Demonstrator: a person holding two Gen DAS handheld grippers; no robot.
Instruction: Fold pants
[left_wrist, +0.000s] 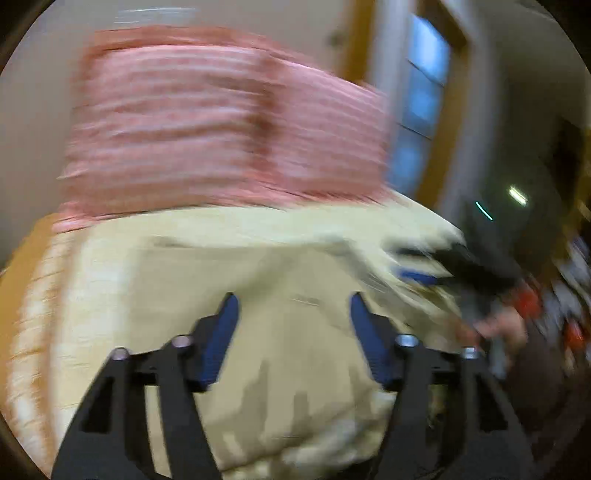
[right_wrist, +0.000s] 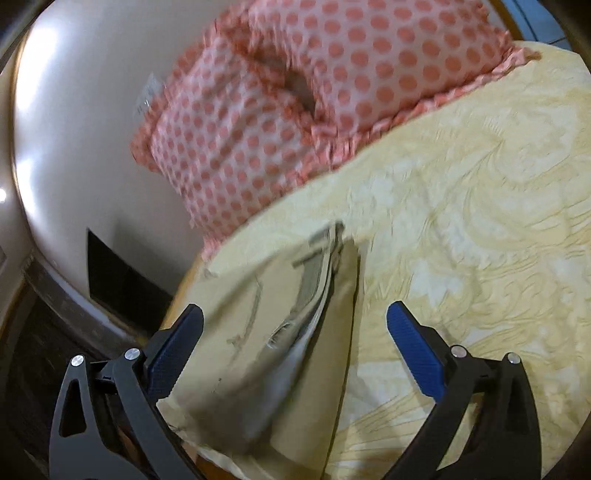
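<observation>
The beige pants (right_wrist: 280, 332) lie on the bed near its left edge, with the waistband and white pocket lining showing. My right gripper (right_wrist: 295, 314) is open, and its blue fingers stand on either side of the pants just above them. In the blurred left wrist view my left gripper (left_wrist: 293, 299) is open over the pale pants (left_wrist: 280, 369). The other gripper (left_wrist: 436, 269) shows there at the right, over the cloth's edge.
A yellow patterned bedsheet (right_wrist: 480, 221) covers the bed. A pink polka-dot pillow (right_wrist: 295, 110) lies at the head against the white wall, and it also shows in the left wrist view (left_wrist: 221, 122). A window (left_wrist: 424, 92) is at the right. Dark floor (right_wrist: 37, 350) lies left of the bed.
</observation>
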